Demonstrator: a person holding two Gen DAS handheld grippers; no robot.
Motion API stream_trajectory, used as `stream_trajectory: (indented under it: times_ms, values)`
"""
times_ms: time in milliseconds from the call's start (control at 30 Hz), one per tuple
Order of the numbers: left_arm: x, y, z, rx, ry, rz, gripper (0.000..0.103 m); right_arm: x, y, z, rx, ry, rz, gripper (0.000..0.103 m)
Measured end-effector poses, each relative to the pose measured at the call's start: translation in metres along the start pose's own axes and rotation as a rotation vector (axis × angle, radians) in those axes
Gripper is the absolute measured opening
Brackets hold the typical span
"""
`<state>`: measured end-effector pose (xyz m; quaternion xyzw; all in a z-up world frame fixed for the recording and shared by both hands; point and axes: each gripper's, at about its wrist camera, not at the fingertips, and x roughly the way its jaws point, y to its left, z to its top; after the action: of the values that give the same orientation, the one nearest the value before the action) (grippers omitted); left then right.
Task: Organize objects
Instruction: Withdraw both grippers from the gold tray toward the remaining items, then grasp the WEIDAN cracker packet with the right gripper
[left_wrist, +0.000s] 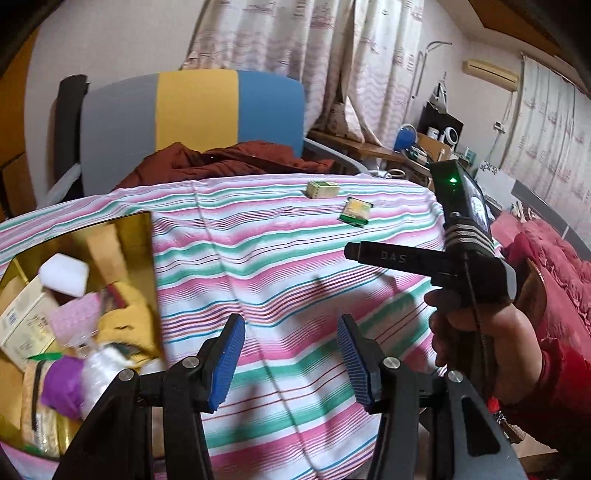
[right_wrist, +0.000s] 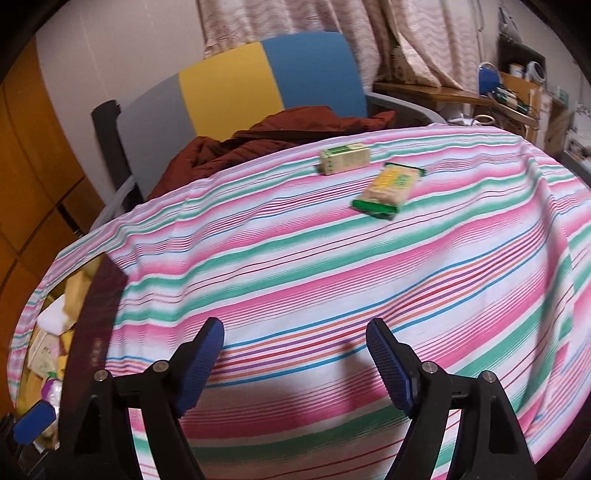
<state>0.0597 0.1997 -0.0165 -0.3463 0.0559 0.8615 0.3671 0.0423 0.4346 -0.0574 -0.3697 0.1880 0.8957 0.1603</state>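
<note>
A small pale green box (left_wrist: 323, 189) (right_wrist: 344, 157) and a green-edged snack packet (left_wrist: 355, 212) (right_wrist: 388, 187) lie on the far side of the striped tablecloth (left_wrist: 280, 266) (right_wrist: 332, 266). A gold-lined box (left_wrist: 74, 295) at the left holds several items. My left gripper (left_wrist: 291, 363) is open and empty, just right of that box. My right gripper (right_wrist: 295, 365) is open and empty over the cloth, well short of the packet. In the left wrist view the right gripper's body (left_wrist: 465, 236) shows at the right, held by a hand.
A grey, yellow and blue chair (left_wrist: 192, 110) (right_wrist: 258, 81) with a dark red jacket (left_wrist: 221, 162) (right_wrist: 288, 133) stands behind the table. A cluttered wooden desk (left_wrist: 376, 147) (right_wrist: 461, 96) is at the back right. Red bedding (left_wrist: 546, 258) lies at the right.
</note>
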Motion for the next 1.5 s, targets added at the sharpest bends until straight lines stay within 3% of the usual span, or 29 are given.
stream_trajectory:
  times_ms: [300, 600, 767, 833, 900, 967, 1033, 1167, 1367, 1500]
  values:
    - [0.025, -0.02, 0.008, 0.037, 0.043, -0.033, 0.053, 0.026, -0.04, 0.031, 0.045, -0.014, -0.088, 0.083]
    - [0.038, -0.026, 0.014, 0.067, 0.065, -0.034, 0.053, 0.08, -0.07, 0.103, 0.109, -0.046, -0.203, 0.083]
    - [0.047, -0.021, 0.019, 0.053, 0.087, -0.026, 0.053, 0.119, -0.074, 0.127, 0.135, 0.001, -0.235, 0.082]
    - [0.053, -0.022, 0.022, 0.057, 0.094, -0.024, 0.053, 0.132, -0.076, 0.132, 0.134, 0.018, -0.245, 0.076]
    - [0.058, -0.024, 0.027, 0.066, 0.096, -0.028, 0.053, 0.141, -0.079, 0.133, 0.111, 0.036, -0.262, 0.071]
    - [0.066, -0.026, 0.033, 0.074, 0.099, -0.034, 0.053, 0.138, -0.079, 0.133, 0.096, 0.024, -0.248, 0.054]
    - [0.074, -0.028, 0.041, 0.079, 0.102, -0.038, 0.053, 0.135, -0.08, 0.131, 0.054, 0.03, -0.229, 0.051]
    - [0.093, -0.035, 0.064, 0.1, 0.092, -0.051, 0.053, 0.122, -0.089, 0.121, -0.004, 0.039, -0.216, 0.05]
    - [0.146, -0.051, 0.103, 0.172, 0.11, -0.05, 0.063, 0.099, -0.131, 0.106, 0.081, 0.01, -0.195, 0.05]
    - [0.196, -0.058, 0.133, 0.204, 0.16, -0.057, 0.066, 0.095, -0.136, 0.1, 0.107, -0.021, -0.171, 0.05]
